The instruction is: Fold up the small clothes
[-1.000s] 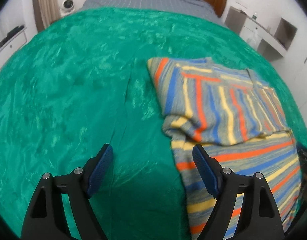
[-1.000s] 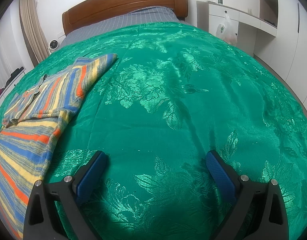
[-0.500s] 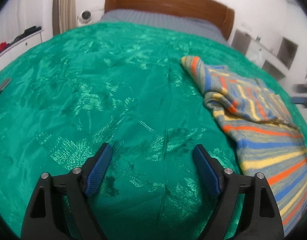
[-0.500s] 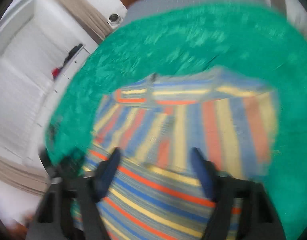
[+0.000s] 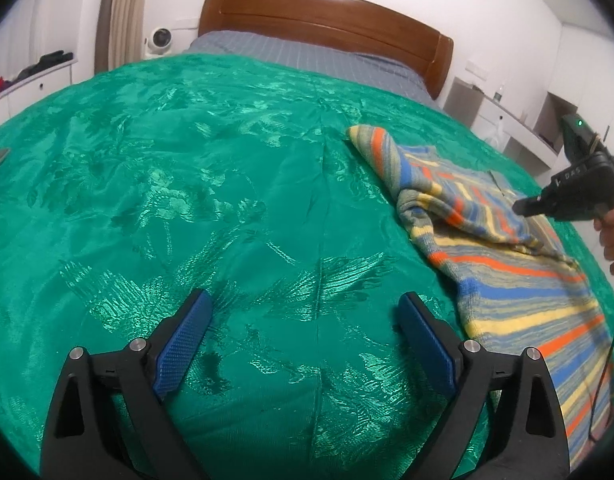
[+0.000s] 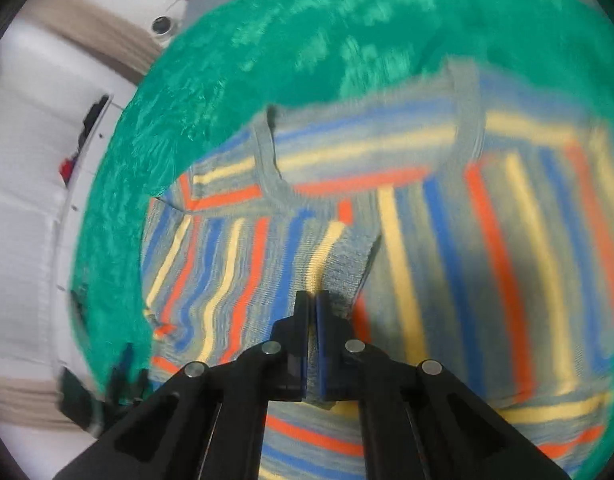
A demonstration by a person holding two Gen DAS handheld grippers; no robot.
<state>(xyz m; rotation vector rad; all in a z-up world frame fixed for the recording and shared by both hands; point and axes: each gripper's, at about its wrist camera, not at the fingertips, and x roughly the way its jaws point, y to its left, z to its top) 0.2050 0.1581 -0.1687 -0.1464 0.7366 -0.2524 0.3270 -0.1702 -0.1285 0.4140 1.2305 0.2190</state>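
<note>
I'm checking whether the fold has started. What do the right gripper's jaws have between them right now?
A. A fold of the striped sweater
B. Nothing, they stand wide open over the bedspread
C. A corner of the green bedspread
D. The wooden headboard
A: in the right wrist view the right gripper has its jaws closed together on a grey knit fold of the striped sweater, which lies on the green bedspread.
</note>
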